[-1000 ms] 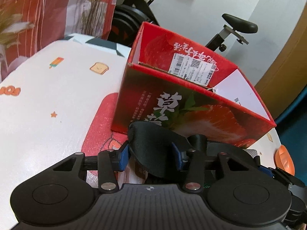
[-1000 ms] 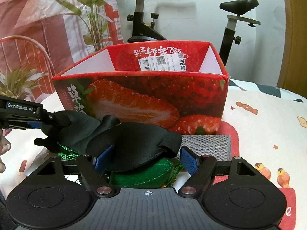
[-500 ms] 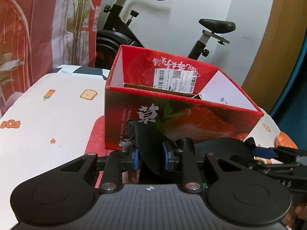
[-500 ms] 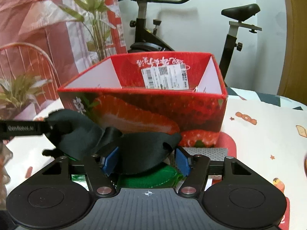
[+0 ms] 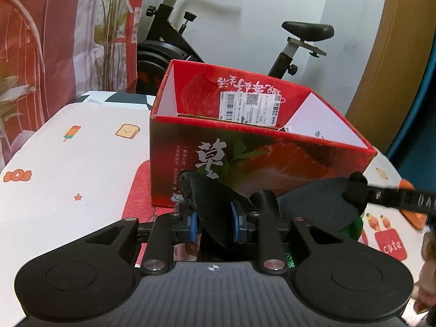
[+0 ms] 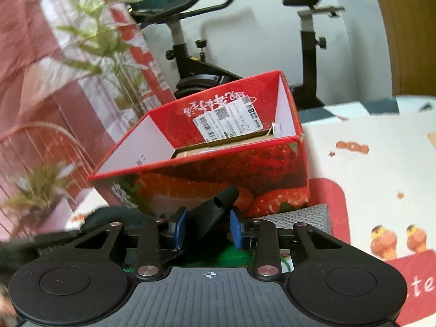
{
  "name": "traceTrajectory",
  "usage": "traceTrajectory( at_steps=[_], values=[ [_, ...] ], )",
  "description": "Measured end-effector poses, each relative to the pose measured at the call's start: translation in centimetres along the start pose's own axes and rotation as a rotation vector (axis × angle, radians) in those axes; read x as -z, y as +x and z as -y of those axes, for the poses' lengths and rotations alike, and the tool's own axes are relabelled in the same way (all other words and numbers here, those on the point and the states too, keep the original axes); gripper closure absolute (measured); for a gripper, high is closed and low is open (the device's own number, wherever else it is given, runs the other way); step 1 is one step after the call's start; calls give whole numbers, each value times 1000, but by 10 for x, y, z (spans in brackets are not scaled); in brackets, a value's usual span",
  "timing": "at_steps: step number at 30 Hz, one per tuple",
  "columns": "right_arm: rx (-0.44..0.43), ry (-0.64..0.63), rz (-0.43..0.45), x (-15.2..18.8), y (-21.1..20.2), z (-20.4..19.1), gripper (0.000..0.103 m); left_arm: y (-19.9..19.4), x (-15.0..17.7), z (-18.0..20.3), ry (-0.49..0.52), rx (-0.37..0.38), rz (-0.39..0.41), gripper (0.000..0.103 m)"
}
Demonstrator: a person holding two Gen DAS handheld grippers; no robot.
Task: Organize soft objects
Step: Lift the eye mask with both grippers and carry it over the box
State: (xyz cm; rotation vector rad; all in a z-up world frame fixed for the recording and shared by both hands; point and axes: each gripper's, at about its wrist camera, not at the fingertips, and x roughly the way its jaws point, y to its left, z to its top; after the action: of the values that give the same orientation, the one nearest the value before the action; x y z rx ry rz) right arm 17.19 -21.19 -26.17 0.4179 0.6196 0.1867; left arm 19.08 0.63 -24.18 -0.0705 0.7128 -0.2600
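Note:
A black eye mask (image 5: 215, 204) hangs between both grippers, lifted in front of the red strawberry box (image 5: 272, 160). My left gripper (image 5: 214, 224) is shut on one end of it. My right gripper (image 6: 208, 227) is shut on the other end (image 6: 212, 212); its fingers also show at the right of the left wrist view (image 5: 381, 196). The open box (image 6: 218, 163) stands just beyond, with cardboard inside. A green soft object (image 6: 226, 256) lies under the right gripper, also in the left wrist view (image 5: 351, 227).
A grey woven cloth (image 6: 302, 215) lies at the box's front right corner. The table has a white cloth with cartoon prints (image 5: 81, 163) and red patches. An exercise bike (image 5: 174, 43) and a plant (image 6: 109, 41) stand behind. An orange object (image 5: 408, 188) lies at the far right.
Both grippers have risen with the mask, so the box interior shows more. The right gripper has closed tighter and tilted left.

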Motion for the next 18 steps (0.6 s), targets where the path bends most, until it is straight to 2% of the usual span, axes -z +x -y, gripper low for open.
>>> traceTrajectory(
  at_steps=[3, 5, 9, 14, 18],
  values=[
    [-31, 78, -4, -3, 3, 10, 83, 1, 1, 1, 7, -6, -5, 78],
    [-20, 60, -20, -2, 6, 10, 91, 1, 0, -2, -7, 1, -8, 78],
    [37, -53, -29, 5, 6, -3, 92, 1, -2, -10, -70, 35, -25, 78],
    [72, -179, -31, 6, 2, -19, 92, 3, -3, -34, -283, 123, -74, 78],
    [81, -229, -37, 5, 1, -29, 92, 1, -3, -42, -342, 141, -76, 79]
  ],
)
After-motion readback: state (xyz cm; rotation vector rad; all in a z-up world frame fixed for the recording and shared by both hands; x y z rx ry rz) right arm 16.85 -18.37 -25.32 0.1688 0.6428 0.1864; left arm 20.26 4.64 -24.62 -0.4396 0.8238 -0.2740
